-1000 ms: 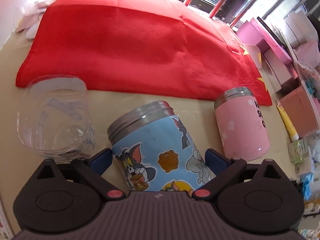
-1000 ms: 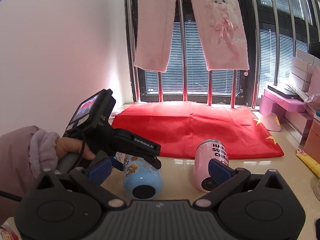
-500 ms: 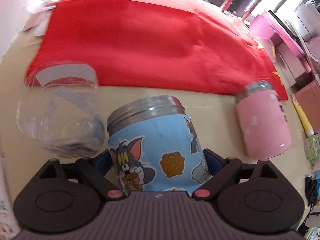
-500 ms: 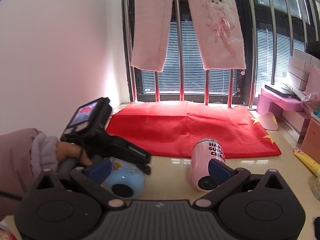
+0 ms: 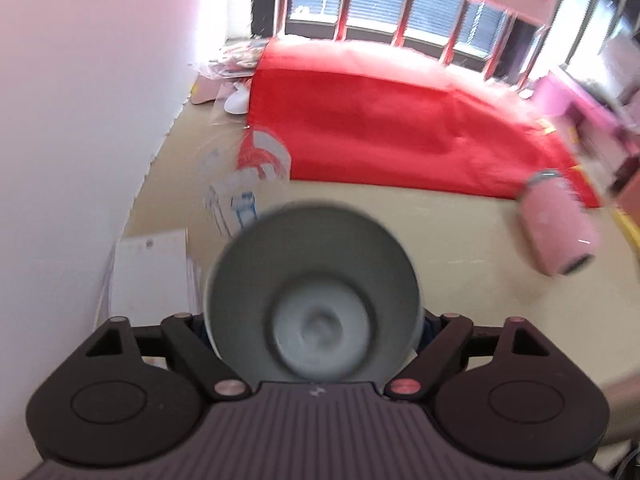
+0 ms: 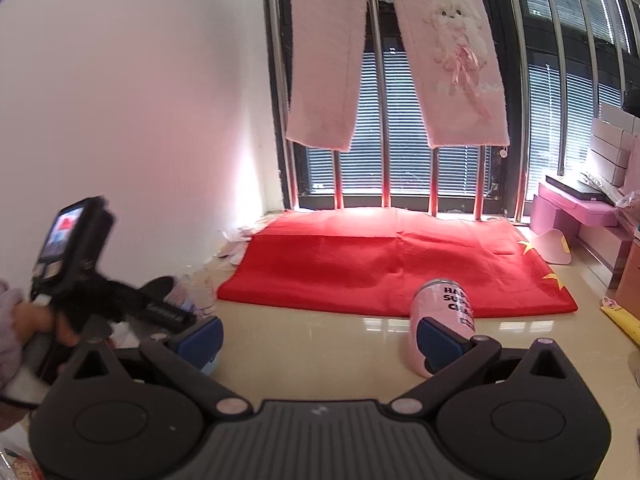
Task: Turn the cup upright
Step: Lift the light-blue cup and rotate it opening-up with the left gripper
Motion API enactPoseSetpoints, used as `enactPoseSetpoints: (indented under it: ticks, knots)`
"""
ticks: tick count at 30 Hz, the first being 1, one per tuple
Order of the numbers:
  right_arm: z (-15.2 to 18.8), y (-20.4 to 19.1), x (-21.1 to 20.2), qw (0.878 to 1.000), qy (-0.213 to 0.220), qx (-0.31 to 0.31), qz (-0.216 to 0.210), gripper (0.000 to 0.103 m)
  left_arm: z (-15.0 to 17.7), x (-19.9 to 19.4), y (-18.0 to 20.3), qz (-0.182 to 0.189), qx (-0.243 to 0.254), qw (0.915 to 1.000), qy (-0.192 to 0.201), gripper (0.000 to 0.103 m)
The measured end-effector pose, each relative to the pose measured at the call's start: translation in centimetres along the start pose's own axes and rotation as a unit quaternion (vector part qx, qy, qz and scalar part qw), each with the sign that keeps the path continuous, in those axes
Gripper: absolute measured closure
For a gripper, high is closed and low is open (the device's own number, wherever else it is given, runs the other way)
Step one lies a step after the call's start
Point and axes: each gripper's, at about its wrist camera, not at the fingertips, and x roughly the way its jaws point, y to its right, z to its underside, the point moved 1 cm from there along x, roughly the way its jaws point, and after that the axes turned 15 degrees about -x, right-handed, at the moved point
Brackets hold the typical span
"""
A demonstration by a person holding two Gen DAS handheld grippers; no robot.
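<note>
While the red cloth (image 5: 384, 128) covers the worktop (image 6: 320, 344) behind, our left claw (image 5: 314, 326) is clamped on the cup (image 5: 312, 300), its mouth facing us; our right claw (image 6: 320, 336) gapes beside the pink cup (image 6: 444, 320).

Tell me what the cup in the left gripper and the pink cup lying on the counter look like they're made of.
Held cup: its inside is dull grey with a soft sheen, probably brushed stainless steel, though blurred. Pink cup: glossy pink printed outside with a silvery rim, likely coated metal; plastic can't be excluded.
</note>
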Motion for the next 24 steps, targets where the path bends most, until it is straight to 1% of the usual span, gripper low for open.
enactPoseSetpoints:
  ticks: [4,8,12,16,19,24]
  knots:
    - [0.2,-1.0,-1.8,1.000,0.012,-0.003,-0.009,0.000,2.5,-2.4,-0.2,0.024,-0.005,0.9997,0.003,0.019]
    - [0.4,-1.9,-4.0,1.000,0.024,-0.009,-0.013,0.000,4.9,-4.2,-0.1,0.024,-0.001,0.9996,0.018,0.019]
    - [0.9,-2.2,-5.8,1.000,0.026,-0.010,-0.010,0.000,7.2,-7.0,0.1,0.030,0.015,0.9990,0.028,0.019]
    - [1.9,-2.8,-7.1,1.000,0.024,-0.012,-0.014,0.000,9.6,-9.1,0.3,0.025,0.027,0.9991,0.021,0.019]
    - [2.9,-3.4,-8.0,0.999,0.019,-0.018,-0.019,0.000,11.8,-10.4,0.4,0.019,0.039,0.9990,0.009,0.019]
    - [4.9,-4.4,-9.3,0.999,0.012,-0.034,-0.026,0.000,14.9,-11.4,1.0,0.013,0.064,0.9978,-0.013,0.018]
